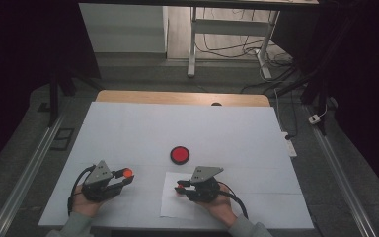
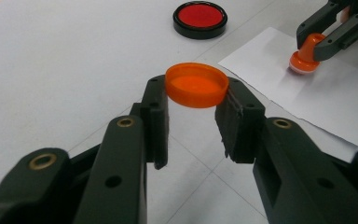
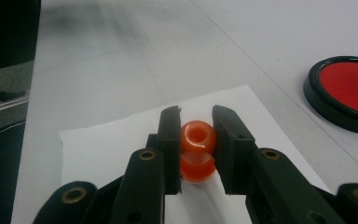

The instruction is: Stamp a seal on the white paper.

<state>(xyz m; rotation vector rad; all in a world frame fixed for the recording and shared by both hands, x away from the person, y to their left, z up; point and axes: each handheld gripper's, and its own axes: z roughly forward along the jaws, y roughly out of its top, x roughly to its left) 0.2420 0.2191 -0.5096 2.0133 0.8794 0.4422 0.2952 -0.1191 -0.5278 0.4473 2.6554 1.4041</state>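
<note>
The right gripper (image 3: 196, 140) is clamped on the neck of an orange stamp (image 3: 196, 151), its jaws pressing on either side of the handle, and the stamp's base stands on a sheet of paper (image 3: 121, 144) directly under the jaws. In the left gripper view the stamp (image 2: 304, 55) seems to sit flat on the paper (image 2: 335, 98), though whether a mark is already printed beneath it cannot be told, since the base covers that spot. The left gripper (image 2: 193, 93) holds the orange cap (image 2: 196, 85) by its rim between its pads, clear of the table (image 1: 128, 133) and level, with the open side facing up. Ahead of both grippers, between them and a little farther out, lies the ink pad (image 1: 179, 154), open, its red face showing. Judged from this, the uncapping is done and the stamp is at the pressing step; the paper around the stamp looks blank. What seems left is to lift the stamp off the paper, bring cap and stamp together across the gap between the two grippers, and set them down. The cap is near the stamp but well apart from it for now.
</note>
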